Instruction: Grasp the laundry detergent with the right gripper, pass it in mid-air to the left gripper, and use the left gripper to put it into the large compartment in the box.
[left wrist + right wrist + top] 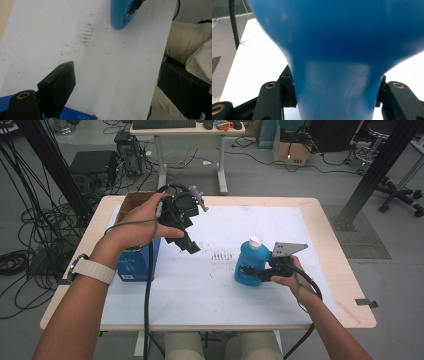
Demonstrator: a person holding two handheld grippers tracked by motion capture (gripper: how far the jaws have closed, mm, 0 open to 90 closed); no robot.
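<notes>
While label text blurs, right tongs point(250, 271) clamp blue bottle point(251, 262), left tongs point(187, 237) agape.

The blue bottle point(332, 55) is blurred and cut off at the right gripper view's edges, its label unreadable.

The table point(330, 270) is seen from above; the blue bottle point(332, 50), pressed close in the right gripper view, is shared farther off by the left gripper view.
</notes>
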